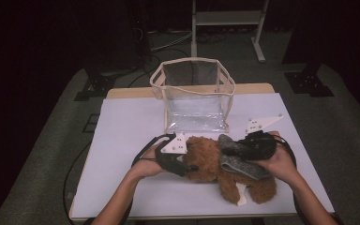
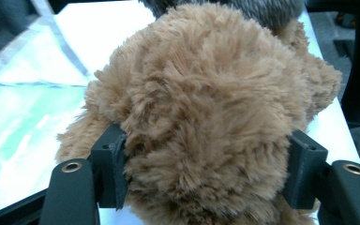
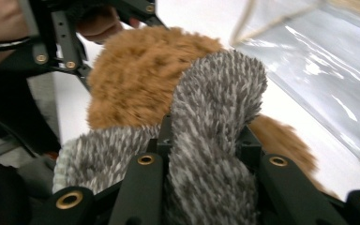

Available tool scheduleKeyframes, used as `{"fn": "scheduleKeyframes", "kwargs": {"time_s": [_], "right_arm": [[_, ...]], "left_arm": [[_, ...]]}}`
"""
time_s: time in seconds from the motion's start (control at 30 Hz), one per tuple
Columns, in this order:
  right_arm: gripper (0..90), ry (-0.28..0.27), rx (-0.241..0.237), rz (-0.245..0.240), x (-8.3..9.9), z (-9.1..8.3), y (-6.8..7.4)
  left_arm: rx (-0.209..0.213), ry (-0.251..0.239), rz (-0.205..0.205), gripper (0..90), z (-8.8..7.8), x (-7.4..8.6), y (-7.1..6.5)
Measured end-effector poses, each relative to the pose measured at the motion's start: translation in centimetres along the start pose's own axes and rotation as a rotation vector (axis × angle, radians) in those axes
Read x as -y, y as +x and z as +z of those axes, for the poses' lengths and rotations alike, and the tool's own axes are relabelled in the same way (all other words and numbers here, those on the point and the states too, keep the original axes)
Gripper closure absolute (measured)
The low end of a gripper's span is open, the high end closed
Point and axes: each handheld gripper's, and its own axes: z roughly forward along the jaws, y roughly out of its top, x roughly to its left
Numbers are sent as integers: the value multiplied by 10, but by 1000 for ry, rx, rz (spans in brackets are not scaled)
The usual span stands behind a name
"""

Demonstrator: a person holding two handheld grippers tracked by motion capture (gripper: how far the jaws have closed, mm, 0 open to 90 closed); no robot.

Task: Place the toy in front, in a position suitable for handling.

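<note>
A brown teddy bear [image 1: 207, 161] lies on its side on the white table cover [image 1: 126, 126], near the front edge. A grey knitted scarf [image 1: 238, 161] is wrapped around its neck. My left gripper [image 1: 190, 168] comes in from the left, and in the left gripper view its pads [image 2: 116, 165] press into the fur of the bear's head [image 2: 206, 108]. My right gripper [image 1: 239, 149] reaches in from the right. In the right gripper view its jaws are shut on a fold of the scarf [image 3: 211, 117], with the bear [image 3: 136, 75] behind.
A clear plastic bag with cream trim [image 1: 194, 93] stands open at the back of the table, just beyond the bear. A white tag [image 1: 242, 200] sticks out under the bear's legs. A metal frame [image 1: 227, 18] stands on the floor behind.
</note>
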Motion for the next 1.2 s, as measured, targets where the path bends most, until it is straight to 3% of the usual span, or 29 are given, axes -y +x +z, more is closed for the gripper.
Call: {"fn": "scheduleKeyframes", "kwargs": {"time_s": [0.13,0.27,0.4,0.47,0.57,0.67,0.77,0.87,1.03,1.2], "right_arm": [[703,21,-33,-38,-11,24,11],[703,30,-66,-45,-16,49,19],[699,39,-69,-82,-18,56,29],[698,29,-49,-97,-18,48,30],[696,-12,-13,-81,-14,25,24],[695,-61,43,-24,-1,-7,10],[694,-63,88,28,17,-26,-4],[690,-81,67,100,43,-33,-15],[688,-129,34,151,63,-40,-19],[689,-104,79,165,74,-49,-22]], "left_arm": [[-11,66,0,347,-13,7,-2],[-5,94,-30,343,-27,26,-5],[-12,71,-55,306,-33,41,-11],[-27,62,-49,281,-32,41,-14],[-31,65,-42,255,-31,41,-15],[-26,73,-36,244,-31,40,-13],[-23,77,-22,219,-31,39,-12],[-22,73,-14,174,-29,38,-10],[-27,65,-18,105,-29,34,-8],[-38,35,-11,98,-33,29,-6]]}}
